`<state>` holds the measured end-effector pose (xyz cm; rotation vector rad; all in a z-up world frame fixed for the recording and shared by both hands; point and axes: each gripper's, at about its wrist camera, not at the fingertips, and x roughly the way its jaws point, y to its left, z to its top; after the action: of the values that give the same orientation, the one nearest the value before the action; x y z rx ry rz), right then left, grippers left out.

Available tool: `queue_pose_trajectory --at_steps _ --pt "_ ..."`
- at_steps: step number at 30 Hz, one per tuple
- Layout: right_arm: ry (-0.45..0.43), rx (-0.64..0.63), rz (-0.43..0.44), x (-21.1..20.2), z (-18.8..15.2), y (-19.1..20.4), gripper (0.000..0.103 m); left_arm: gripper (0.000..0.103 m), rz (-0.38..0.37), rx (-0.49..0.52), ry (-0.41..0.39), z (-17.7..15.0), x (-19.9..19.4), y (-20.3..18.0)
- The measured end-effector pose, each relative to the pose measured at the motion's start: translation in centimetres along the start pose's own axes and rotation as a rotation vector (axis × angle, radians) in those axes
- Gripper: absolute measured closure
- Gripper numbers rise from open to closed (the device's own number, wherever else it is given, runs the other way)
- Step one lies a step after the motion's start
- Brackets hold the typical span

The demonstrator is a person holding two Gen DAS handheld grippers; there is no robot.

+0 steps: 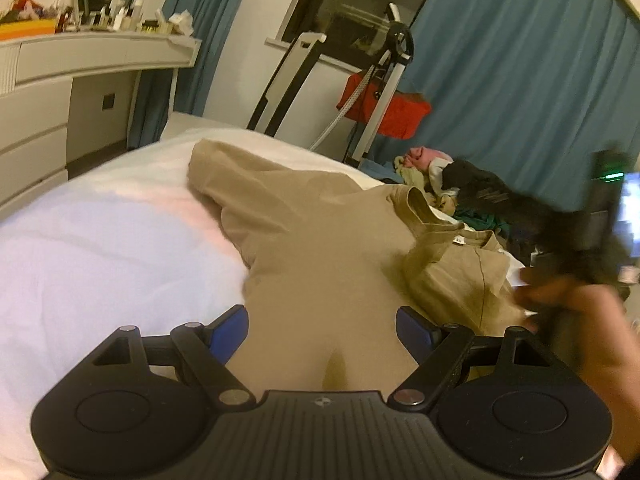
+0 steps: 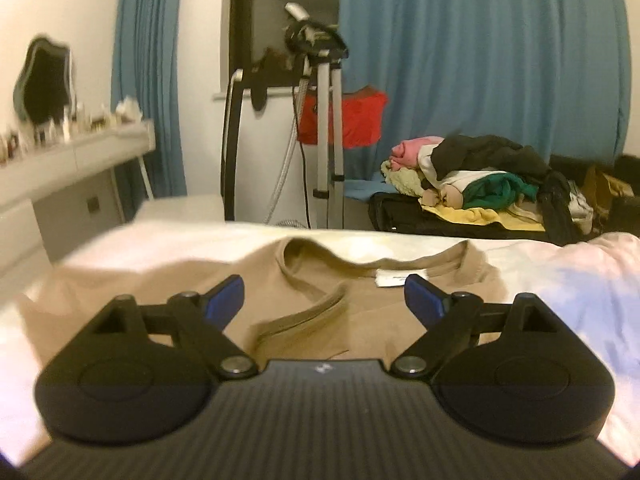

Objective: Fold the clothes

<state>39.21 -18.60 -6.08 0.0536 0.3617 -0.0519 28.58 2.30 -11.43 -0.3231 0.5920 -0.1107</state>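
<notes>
A tan T-shirt [image 1: 320,240] lies spread on the white bed [image 1: 100,240], one sleeve reaching toward the far left and its right side folded inward. My left gripper [image 1: 320,314] hovers open over the shirt's body, with nothing between its blue pads. In the right wrist view the shirt [image 2: 360,320] shows its collar and a white label [image 2: 400,279]. My right gripper [image 2: 324,282] stands open just above the collar and holds nothing. A person's hand [image 1: 572,304], blurred, grips a dark device at the right edge of the left wrist view.
A pile of mixed clothes [image 2: 480,176] rests on a black case [image 2: 400,212] beyond the bed. A steamer stand [image 2: 324,120] with a red cloth [image 2: 352,120] rises before blue curtains [image 2: 480,60]. A white dresser [image 1: 80,60] stands at the left.
</notes>
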Motion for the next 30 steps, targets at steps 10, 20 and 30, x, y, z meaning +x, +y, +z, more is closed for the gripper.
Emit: queue_pose_trajectory --at_steps 10,20,30 --pt "-0.080 0.166 0.083 -20.9 -1.9 -5.2 0.015 0.020 -0.069 0.070 -0.007 -1.4 -3.3 -2.6" --pt "-0.064 0.261 0.061 -33.8 -8.7 -8.7 0.015 0.020 -0.066 0.206 0.059 -5.2 -7.8 -5.2" --pt "-0.109 0.322 -0.046 -38.2 -8.5 -16.9 0.015 0.021 -0.141 0.305 0.195 -9.6 -12.2 -10.4"
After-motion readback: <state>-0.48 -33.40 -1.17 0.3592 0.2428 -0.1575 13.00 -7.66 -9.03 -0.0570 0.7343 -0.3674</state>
